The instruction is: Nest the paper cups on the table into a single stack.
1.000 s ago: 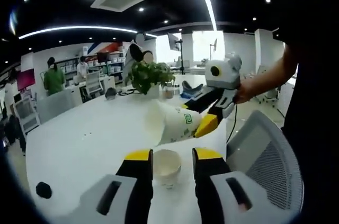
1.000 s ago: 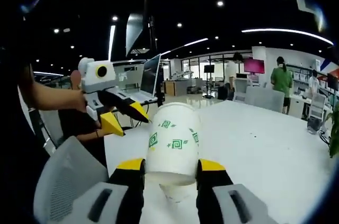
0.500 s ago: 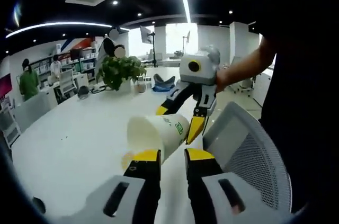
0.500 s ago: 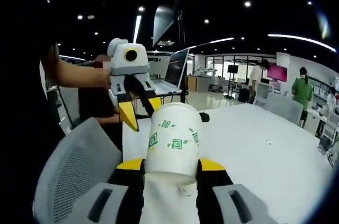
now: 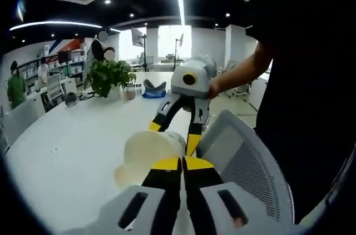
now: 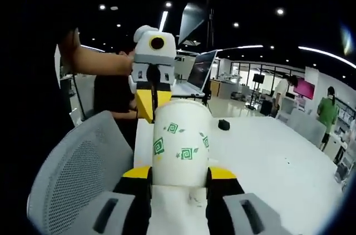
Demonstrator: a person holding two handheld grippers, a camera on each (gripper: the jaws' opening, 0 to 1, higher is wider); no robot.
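Jaws of right gripper (image 6: pixel 179 173) clamp the paper cup (image 6: pixel 179 140) — left gripper (image 5: pixel 181 164) pinched together.

Left gripper (image 5: pixel 182 163) jaws, apart 1.0 s ago, are now brought together. Cup held by right gripper (image 6: pixel 179 173) has been brought closer, mouth (image 5: pixel 146 149) turned toward left camera. Left gripper now seen just behind the paper cup (image 6: pixel 179 140).

Paper cup (image 6: pixel 182 143): matt white paper w/ green printed squares. Worktop (image 5: pixel 61 146): smooth white, slight sheen. Chair back (image 6: pixel 72 174): grey perforated mesh. Right gripper (image 6: pixel 179 176) jaws: grey plastic, yellow matt pads.
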